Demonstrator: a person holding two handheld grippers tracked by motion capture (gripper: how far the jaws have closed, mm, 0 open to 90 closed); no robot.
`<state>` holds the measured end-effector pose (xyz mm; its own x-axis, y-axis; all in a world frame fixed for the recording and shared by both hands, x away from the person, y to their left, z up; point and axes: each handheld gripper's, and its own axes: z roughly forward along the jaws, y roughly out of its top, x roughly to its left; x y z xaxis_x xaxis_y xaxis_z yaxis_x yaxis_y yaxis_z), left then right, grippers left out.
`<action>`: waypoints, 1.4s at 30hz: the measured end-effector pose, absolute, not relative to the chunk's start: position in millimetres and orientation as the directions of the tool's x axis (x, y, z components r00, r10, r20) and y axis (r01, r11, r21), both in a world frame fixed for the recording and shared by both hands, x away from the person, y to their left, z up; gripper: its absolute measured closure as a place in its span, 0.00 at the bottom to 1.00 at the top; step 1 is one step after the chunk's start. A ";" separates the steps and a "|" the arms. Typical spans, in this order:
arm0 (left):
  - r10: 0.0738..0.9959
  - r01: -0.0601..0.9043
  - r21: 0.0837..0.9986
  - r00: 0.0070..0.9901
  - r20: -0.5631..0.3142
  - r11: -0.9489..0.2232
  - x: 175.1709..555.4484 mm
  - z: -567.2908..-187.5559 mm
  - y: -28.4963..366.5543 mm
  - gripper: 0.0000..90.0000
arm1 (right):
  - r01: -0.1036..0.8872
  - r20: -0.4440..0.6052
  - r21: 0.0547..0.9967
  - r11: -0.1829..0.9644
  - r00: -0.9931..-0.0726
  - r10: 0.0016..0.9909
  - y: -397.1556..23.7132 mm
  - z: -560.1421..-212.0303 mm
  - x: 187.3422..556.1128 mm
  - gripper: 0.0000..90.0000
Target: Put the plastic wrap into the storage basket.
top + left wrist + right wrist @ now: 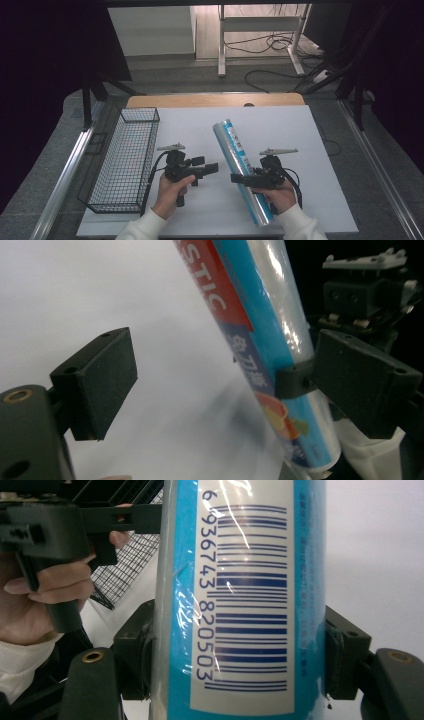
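A person sits at a white table [300,150] holding a black two-jaw gripper in each hand. The right gripper [240,178] pinches a long roll of plastic wrap [242,170] across its middle; in the right gripper view its two jaws press against both sides of the roll, whose blue label carries a white panel with a barcode [250,595]. The roll is tilted, its far end raised toward the back of the table and its near end low by the person's right sleeve [300,225]. The left gripper [212,167] hangs just left of the roll, not touching it, with its jaws spread apart; in the left gripper view, bare table shows between them and the roll crosses behind the right-hand jaw. The left hand [172,192] wraps the gripper's handle. A black wire basket [125,160] stands along the table's left edge, beside the left gripper. Beyond the table, cables [270,42] lie on the floor
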<state>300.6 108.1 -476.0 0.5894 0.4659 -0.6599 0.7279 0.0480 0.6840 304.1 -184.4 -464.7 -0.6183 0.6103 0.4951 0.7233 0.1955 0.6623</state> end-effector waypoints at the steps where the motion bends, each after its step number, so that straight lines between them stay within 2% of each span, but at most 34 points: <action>1: 0.456 0.730 0.681 0.589 -0.667 0.052 302.2 -476.6 107.4 0.13 | 0.723 0.497 0.663 0.194 -0.620 0.608 -184.2 -464.7 303.8 0.36; 10: 0.380 0.721 0.692 0.628 -0.679 0.046 315.1 -475.7 89.2 0.13 | 0.706 0.503 0.684 0.184 -0.638 0.584 -178.6 -464.3 299.7 0.36; 18: 0.321 0.750 0.656 0.604 -0.729 0.080 323.5 -480.9 79.8 0.13 | 0.690 0.500 0.702 0.176 -0.653 0.568 -171.7 -464.5 297.3 0.36; 25: 0.297 0.768 0.639 0.602 -0.741 0.036 329.5 -480.5 67.0 0.14 | 0.666 0.483 0.723 0.182 -0.676 0.556 -160.5 -464.1 296.6 0.36; 27: 0.292 0.774 0.632 0.599 -0.746 0.027 330.1 -480.7 66.6 0.17 | 0.658 0.477 0.729 0.189 -0.686 0.550 -158.2 -463.7 295.7 0.36; 30: 0.276 0.782 0.623 0.594 -0.756 0.024 330.5 -480.6 67.5 0.27 | 0.653 0.468 0.729 0.206 -0.695 0.547 -155.5 -464.3 294.6 0.36; 39: 0.254 0.801 0.598 0.570 -0.781 0.041 332.2 -478.4 69.5 0.32 | 0.639 0.454 0.740 0.211 -0.706 0.544 -154.3 -465.6 294.9 0.35; 42: 0.246 0.786 0.615 0.587 -0.771 0.054 330.3 -474.6 70.8 0.34 | 0.621 0.439 0.755 0.211 -0.717 0.541 -152.7 -465.6 293.2 0.35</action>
